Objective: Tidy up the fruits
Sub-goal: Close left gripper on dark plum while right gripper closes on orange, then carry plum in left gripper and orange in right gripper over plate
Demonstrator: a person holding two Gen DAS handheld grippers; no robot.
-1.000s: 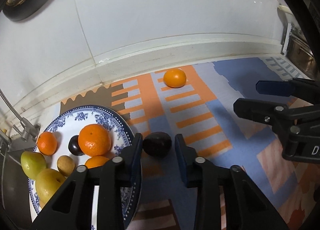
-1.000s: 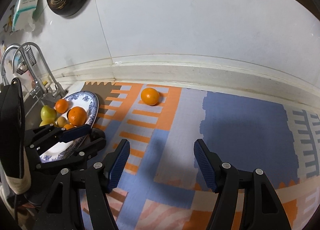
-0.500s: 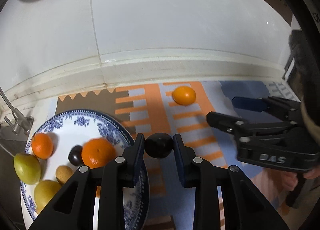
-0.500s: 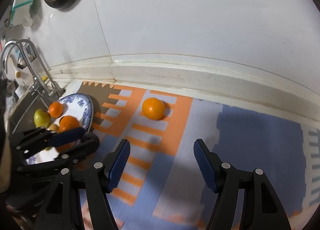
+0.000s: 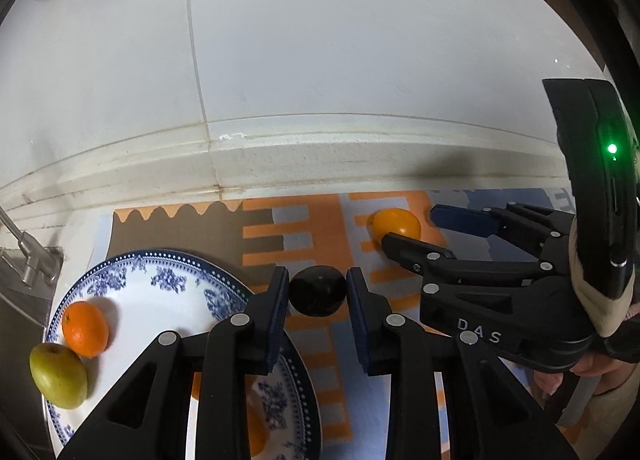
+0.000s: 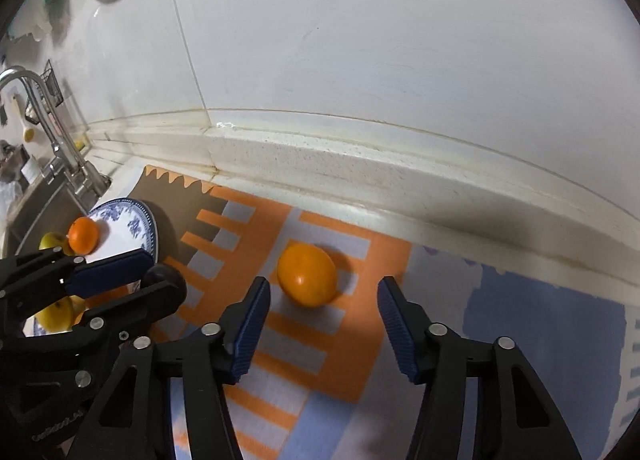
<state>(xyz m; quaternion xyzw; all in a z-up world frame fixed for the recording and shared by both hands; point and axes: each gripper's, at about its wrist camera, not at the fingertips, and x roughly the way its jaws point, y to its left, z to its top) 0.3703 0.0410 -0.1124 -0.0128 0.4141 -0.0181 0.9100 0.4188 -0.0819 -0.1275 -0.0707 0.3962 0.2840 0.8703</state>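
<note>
Over patterned mat, left hand-held gripper clamps plum; right hand-held gripper, marked "DAS", narrows, empty.

We see the plate at the mat's left end, the orange right of it near the wall.

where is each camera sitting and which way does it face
Left wrist: on the left gripper, looking down along its fingers, shut on a dark fruit beside the plate; the right gripper and a hand show.
Right wrist: on the right gripper, jaws just closing, not yet touching the orange; the left gripper shows.
Shared: orange, plate, dark fruit, patterned mat, wall.
</note>
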